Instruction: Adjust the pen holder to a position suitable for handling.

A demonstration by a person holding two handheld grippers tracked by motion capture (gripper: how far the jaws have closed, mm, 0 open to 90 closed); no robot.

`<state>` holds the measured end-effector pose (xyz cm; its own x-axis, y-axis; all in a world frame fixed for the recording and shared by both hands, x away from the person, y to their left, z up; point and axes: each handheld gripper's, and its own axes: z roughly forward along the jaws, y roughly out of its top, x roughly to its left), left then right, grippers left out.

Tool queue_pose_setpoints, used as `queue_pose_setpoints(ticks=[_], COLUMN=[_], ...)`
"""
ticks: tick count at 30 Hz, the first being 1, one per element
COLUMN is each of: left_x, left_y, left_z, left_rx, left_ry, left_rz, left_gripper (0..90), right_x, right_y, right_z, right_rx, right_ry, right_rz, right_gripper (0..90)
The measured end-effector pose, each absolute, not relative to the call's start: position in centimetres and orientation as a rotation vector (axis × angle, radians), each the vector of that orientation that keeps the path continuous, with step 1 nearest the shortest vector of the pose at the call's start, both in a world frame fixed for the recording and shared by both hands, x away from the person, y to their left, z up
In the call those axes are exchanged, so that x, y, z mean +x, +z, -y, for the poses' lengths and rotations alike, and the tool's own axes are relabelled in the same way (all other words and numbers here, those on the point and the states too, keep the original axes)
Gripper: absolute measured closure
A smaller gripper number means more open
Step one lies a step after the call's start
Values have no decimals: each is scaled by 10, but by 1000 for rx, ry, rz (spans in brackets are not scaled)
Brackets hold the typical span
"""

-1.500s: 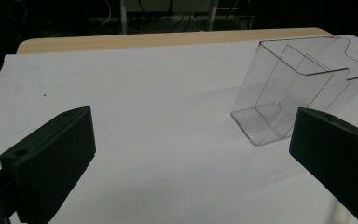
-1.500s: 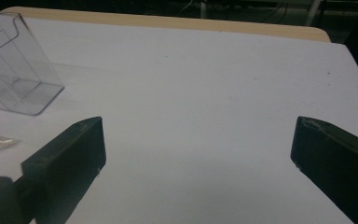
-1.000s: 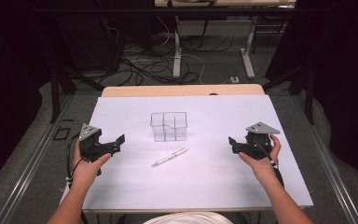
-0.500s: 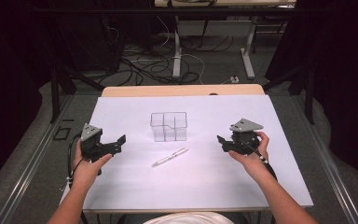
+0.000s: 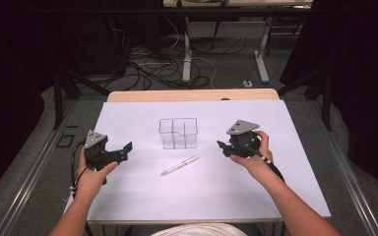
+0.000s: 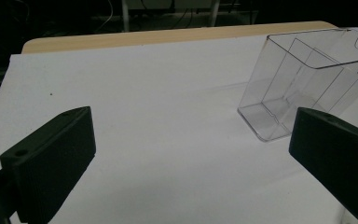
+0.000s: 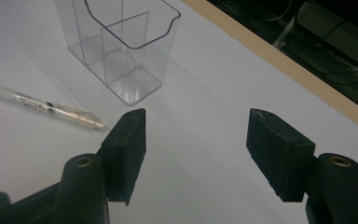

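Note:
A clear plastic holder with compartments (image 5: 178,132) stands upright in the middle of the white table (image 5: 128,118). A white pen (image 5: 179,165) lies flat just in front of it. My left gripper (image 5: 120,151) is held over the table's left side, open and empty, with the holder (image 6: 307,84) ahead to its right. My right gripper (image 5: 223,146) is open and empty to the right of the holder. In the right gripper view the holder (image 7: 121,46) and the pen (image 7: 42,106) lie ahead and to the left of its jaws.
A strip of bare wood (image 5: 192,94) runs along the table's far edge. Beyond it on the floor are cables (image 5: 147,69) and desk legs (image 5: 187,54). Dark curtains stand at both sides.
The right gripper has moved left, from near the table's right side toward the holder and pen. The left gripper has barely moved.

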<state>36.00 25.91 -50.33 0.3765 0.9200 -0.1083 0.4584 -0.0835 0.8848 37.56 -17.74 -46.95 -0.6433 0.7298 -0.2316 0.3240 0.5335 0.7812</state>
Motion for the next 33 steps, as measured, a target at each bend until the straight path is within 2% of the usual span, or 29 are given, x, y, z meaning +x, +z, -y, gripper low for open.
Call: queue_pose_setpoints(ticks=[11, 22, 33], left_x=[361, 362, 363], left_y=[-504, -506, -507], left_z=[-260, -261, -261], left_rx=[1704, 1710, 1718], left_ry=[612, 614, 610], left_rz=[-1237, -1237, -1234], left_gripper=[5, 6, 6], right_x=[381, 382, 384], right_y=[-466, -464, -465], right_z=[156, 129, 109], right_rx=[718, 542, 367], right_ry=[916, 839, 766], right_rz=[-2333, -2432, -2498], right_gripper=[356, 448, 476])
